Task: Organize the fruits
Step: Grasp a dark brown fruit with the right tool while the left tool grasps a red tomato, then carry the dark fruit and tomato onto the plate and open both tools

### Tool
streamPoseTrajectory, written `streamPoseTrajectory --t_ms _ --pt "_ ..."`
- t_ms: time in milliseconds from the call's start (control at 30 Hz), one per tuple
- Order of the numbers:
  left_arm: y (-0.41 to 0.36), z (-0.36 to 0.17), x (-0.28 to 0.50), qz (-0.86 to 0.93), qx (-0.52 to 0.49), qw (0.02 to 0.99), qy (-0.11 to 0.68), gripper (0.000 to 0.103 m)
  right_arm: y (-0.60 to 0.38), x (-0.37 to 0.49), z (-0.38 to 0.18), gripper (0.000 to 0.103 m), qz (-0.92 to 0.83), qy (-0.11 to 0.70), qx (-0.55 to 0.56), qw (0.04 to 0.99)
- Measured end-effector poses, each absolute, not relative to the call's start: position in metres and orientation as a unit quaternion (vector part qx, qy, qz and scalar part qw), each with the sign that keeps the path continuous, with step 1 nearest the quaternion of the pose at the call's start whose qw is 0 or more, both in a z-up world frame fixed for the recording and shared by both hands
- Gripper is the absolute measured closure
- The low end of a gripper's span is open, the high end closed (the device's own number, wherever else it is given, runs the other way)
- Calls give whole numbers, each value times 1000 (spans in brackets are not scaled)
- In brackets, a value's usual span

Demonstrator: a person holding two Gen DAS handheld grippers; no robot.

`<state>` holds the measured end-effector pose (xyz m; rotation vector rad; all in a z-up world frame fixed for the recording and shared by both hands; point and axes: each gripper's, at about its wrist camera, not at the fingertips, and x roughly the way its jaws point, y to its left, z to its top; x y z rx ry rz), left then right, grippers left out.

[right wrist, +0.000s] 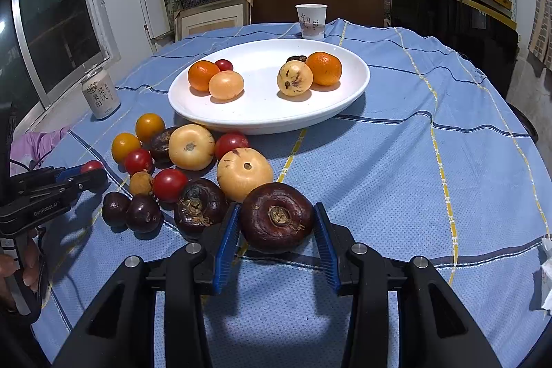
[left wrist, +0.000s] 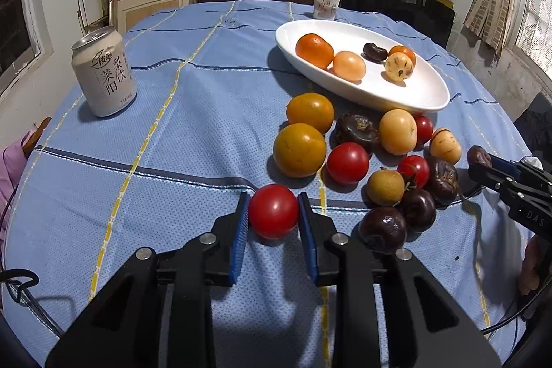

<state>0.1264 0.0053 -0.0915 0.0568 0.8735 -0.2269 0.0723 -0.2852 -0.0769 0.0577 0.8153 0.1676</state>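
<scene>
My left gripper is shut on a red tomato that rests on the blue cloth, its blue pads pressing both sides. My right gripper is shut on a dark brown chestnut-like fruit at the near edge of the loose fruit pile. The pile holds oranges, tomatoes, pale yellow fruits and dark brown ones. Beyond it stands a white oval plate with two oranges, two pale yellow fruits, a small tomato and a dark fruit. In the left wrist view the right gripper shows at the far right edge.
A grey drink can stands at the left of the table. A paper cup stands behind the plate near the far edge. Dark chair backs and shelves of boxes lie beyond. A person's hand holds the left gripper's handle.
</scene>
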Motion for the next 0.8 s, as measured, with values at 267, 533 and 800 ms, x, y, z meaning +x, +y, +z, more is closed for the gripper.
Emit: streamPoseTrajectory --t_ms 267,533,800 --pt "8 -82 116 -114 25 913 391 76 -287 67 -72 60 84 381 32 920" --pt "8 -78 114 -121 23 914 385 76 -290 65 -69 60 89 374 44 922" --pt "-10 -54 128 -160 21 907 389 76 -293 67 -52 60 104 382 51 917"
